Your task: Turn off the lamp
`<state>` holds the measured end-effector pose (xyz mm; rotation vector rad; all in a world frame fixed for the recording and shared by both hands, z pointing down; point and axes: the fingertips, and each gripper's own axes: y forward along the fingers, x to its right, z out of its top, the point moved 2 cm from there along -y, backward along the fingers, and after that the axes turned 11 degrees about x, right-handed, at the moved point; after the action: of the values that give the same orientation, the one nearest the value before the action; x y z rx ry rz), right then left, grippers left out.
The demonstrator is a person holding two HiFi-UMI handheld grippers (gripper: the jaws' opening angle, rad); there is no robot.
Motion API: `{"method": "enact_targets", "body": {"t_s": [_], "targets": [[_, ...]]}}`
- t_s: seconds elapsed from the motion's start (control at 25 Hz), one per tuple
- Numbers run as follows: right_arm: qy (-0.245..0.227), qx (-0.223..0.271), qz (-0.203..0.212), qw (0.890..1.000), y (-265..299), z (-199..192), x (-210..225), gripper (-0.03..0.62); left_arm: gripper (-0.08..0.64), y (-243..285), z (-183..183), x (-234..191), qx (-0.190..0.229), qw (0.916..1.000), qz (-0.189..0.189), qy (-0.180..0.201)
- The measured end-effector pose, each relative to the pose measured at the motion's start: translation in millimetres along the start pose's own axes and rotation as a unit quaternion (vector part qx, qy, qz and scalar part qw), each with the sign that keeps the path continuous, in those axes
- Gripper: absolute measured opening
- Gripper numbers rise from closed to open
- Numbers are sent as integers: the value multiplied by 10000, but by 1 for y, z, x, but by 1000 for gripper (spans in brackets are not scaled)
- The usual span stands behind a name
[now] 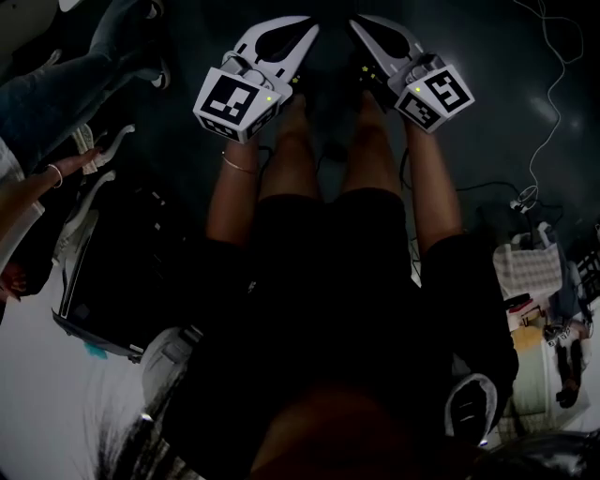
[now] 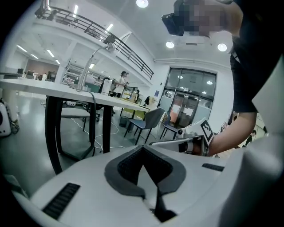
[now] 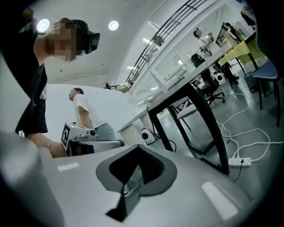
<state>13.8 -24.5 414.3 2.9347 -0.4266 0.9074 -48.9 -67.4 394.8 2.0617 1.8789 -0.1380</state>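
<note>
- Lamp [image 2: 84, 75] stands on the table [image 2: 35, 85], its thin arm curving up over the tabletop; whether it is lit cannot be told.
- Left gripper [image 1: 306, 25] is clenched on nothing, held in the air well apart from the table and facing it.
- Right gripper [image 1: 357, 24] is likewise clenched and empty, also clear of the table.
- White cables [image 3: 248, 137] and a power strip [image 3: 240, 162] lie on the floor by the table's black legs.
</note>
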Motion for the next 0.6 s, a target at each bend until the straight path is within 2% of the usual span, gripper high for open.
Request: {"method": "enact_targets", "body": {"t_s": [0.12,0.24,0.36,0.48,0.6], "targets": [[-6,-23,-14,10000,1,-2,10,1,6,8,-5,-2,-112,9999,33,-36],[-56,-48,94,9999,3,3,-7,1,6,-4,2,2,-115,9999,32,-101],[-436,-277,341,9981,6,10,-26,2,6,-11,8,4,-111,9998,16,-161],[-762,-403,417,9954,10,14,-31,0,6,-10,11,-1,-78,9998,48,-183],[-668,-189,597,9958,10,24,-40,0,6,-10,20,1,-6,9998,48,-185]]}}
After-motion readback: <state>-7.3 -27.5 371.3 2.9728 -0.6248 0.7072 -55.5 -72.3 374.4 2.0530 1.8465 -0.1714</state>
